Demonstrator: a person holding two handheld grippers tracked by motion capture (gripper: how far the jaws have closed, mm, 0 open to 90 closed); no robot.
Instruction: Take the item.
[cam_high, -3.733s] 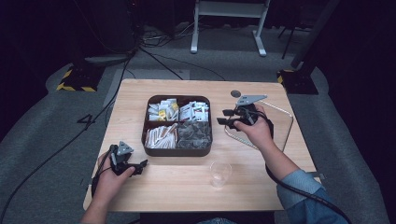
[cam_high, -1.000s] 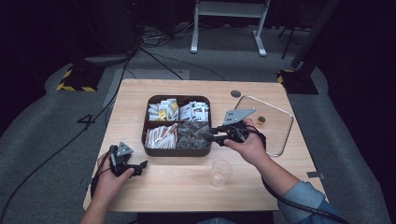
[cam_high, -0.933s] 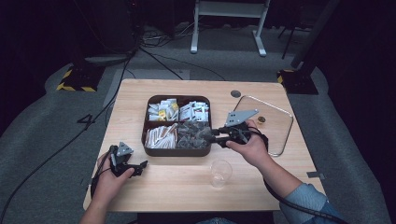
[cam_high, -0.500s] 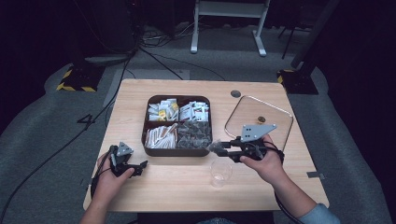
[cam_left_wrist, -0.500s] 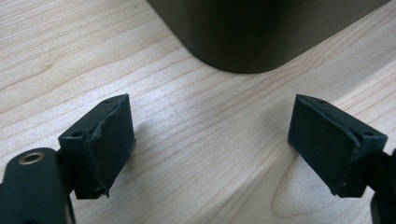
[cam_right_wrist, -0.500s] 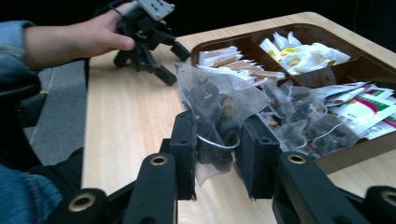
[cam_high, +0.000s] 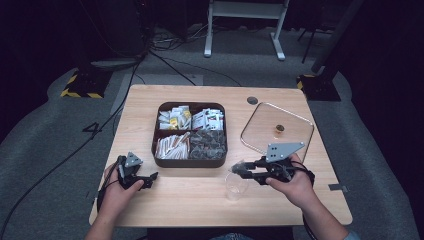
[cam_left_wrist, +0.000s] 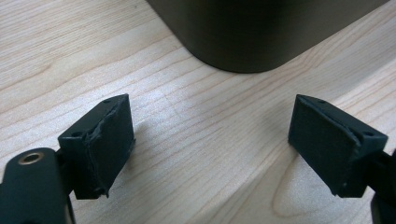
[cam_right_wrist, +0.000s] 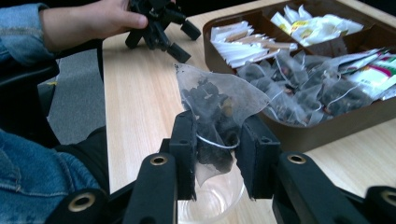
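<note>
I had the right gripper (cam_right_wrist: 215, 154) clamped on a tea bag (cam_right_wrist: 212, 105), pinching it low so the mesh pouch stood clear of the jaws, directly above the clear cup (cam_high: 236, 185) in front of the tray (cam_high: 189, 161). My left gripper (cam_high: 145, 180) rested on the table (cam_high: 200, 210) by the tray, jaws apart and empty, out of the way.

floor marking (cam_high: 93, 130): a large "4" on the grey carpet, beyond the table's left edge, out past the left gripper's fingertips.
sachets (cam_high: 207, 120): printed packets in the tray's far compartments, ahead of the right gripper's fingertips; print too small to read.
grippers, glass, lid: no lettering legible.
</note>
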